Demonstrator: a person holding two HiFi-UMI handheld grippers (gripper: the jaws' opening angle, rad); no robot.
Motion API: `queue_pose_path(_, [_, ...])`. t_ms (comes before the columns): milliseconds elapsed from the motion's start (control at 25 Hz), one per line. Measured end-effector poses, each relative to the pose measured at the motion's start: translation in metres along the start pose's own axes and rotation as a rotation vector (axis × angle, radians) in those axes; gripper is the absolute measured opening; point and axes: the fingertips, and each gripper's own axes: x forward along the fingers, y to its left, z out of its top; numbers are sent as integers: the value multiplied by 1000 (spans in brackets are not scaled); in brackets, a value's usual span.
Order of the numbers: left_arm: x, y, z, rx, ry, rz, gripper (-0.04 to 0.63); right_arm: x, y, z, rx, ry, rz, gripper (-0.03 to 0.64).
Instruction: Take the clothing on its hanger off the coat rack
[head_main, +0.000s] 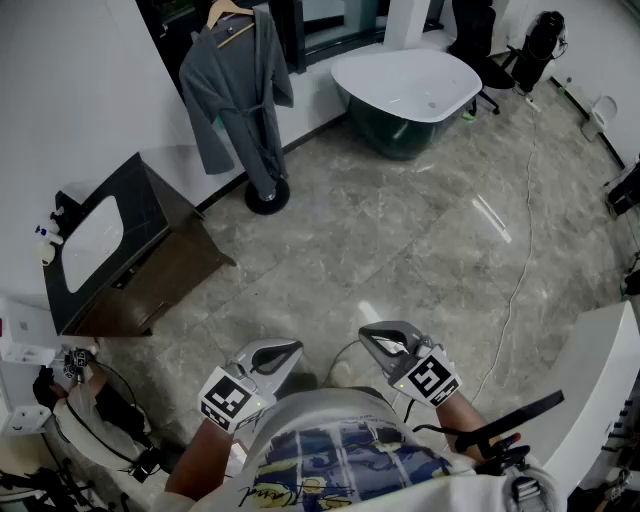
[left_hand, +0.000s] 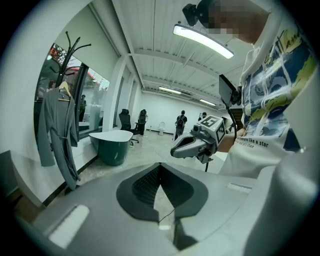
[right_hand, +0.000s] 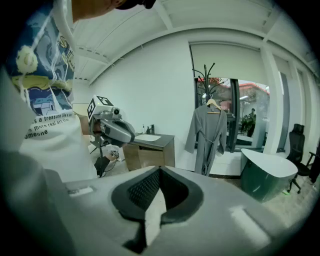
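Note:
A grey robe (head_main: 235, 90) hangs on a wooden hanger (head_main: 230, 14) from the black coat rack (head_main: 267, 192) by the far wall, well away from both grippers. In the left gripper view the robe (left_hand: 59, 131) hangs at the left under the rack's prongs (left_hand: 73, 46). In the right gripper view the robe (right_hand: 207, 136) and its hanger (right_hand: 213, 104) are straight ahead. My left gripper (head_main: 288, 351) and right gripper (head_main: 370, 336) are held close to the person's body. Each has its jaws shut with nothing between them, in the left gripper view (left_hand: 160, 166) and the right gripper view (right_hand: 160, 171).
A white and green bathtub (head_main: 405, 85) stands right of the rack. A dark vanity with a white sink (head_main: 105, 245) is against the left wall. A cable (head_main: 515, 270) runs over the grey stone floor. Black office chairs (head_main: 520, 50) stand at the back right.

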Motion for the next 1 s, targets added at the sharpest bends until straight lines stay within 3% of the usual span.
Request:
queue_pose_path(360, [-43, 49, 3, -9, -36, -46, 2, 60, 16, 41, -13, 27, -28, 2])
queue_pose_path(560, [-53, 94, -2, -29, -37, -16, 2, 91, 12, 50, 13, 48, -13, 3])
queue_pose_path(760, [-38, 143, 17, -37, -62, 28, 3, 111, -31, 59, 29, 38, -14, 32])
queue_pose_path(1000, [-5, 220, 62, -37, -87, 155, 41, 137, -104, 84, 7, 5, 22, 34])
